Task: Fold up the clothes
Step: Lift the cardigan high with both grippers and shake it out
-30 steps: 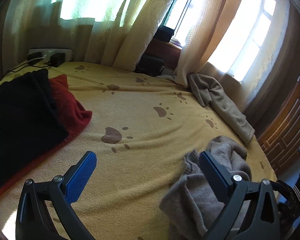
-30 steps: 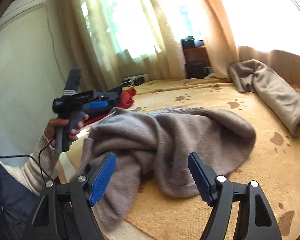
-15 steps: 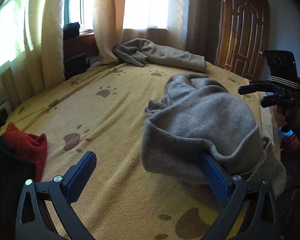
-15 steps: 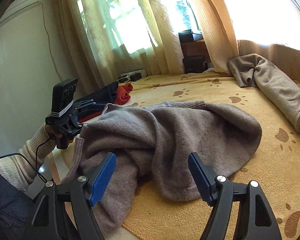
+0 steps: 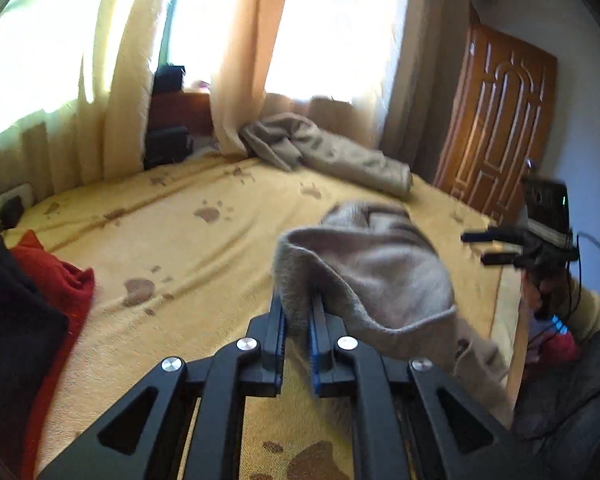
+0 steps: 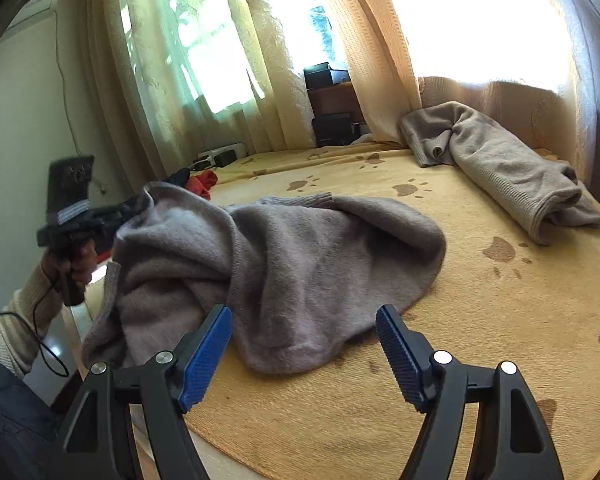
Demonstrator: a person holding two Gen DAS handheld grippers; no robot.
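Observation:
A grey sweater (image 5: 380,272) lies crumpled near the front edge of the bed with the yellow paw-print blanket (image 5: 180,248). My left gripper (image 5: 298,312) has its jaws closing, and the blue pads pinch a fold of the sweater's edge and hold it raised off the blanket. In the right wrist view the same sweater (image 6: 320,260) spreads across the blanket (image 6: 500,300), its left corner lifted. My right gripper (image 6: 303,314) stands open just in front of the sweater's near hem, with nothing between its fingers.
A second, beige sweater (image 6: 500,168) lies bunched at the far side by the curtains. Red cloth (image 5: 56,280) and black cloth (image 5: 12,312) sit at the bed's left. A wooden door (image 5: 500,132) stands on the right. A person's hand (image 6: 76,264) holds the left gripper's handle.
The left gripper swung round to the grey sweater, shut on a fold of its edge and lifted it. The right gripper edged closer to the sweater, still open.

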